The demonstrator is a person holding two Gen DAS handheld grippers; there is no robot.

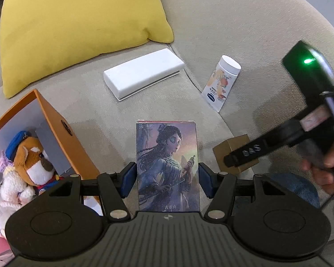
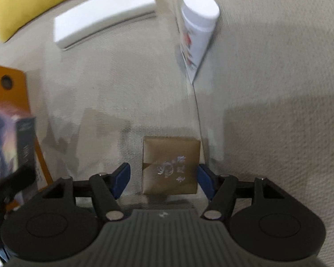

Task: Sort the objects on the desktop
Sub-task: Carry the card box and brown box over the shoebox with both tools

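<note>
My left gripper (image 1: pixel 167 179) is shut on an illustrated card box (image 1: pixel 168 166) showing a woman, held upright above the sofa; the box also shows at the left of the right wrist view (image 2: pixel 9 142). My right gripper (image 2: pixel 163 176) is open around a small brown box (image 2: pixel 170 165) with silver print on the sofa seat: the right pad touches its side, the left pad stands a little off. The brown box also shows in the left wrist view (image 1: pixel 236 153), partly hidden by the right gripper (image 1: pixel 229 162).
An open orange box (image 1: pixel 55 131) at the left holds plush toys (image 1: pixel 31 162). A white flat case (image 1: pixel 142 73), a white tube (image 1: pixel 221 82) with fruit print and a yellow cushion (image 1: pixel 78 26) lie further back on the beige sofa (image 1: pixel 256 33).
</note>
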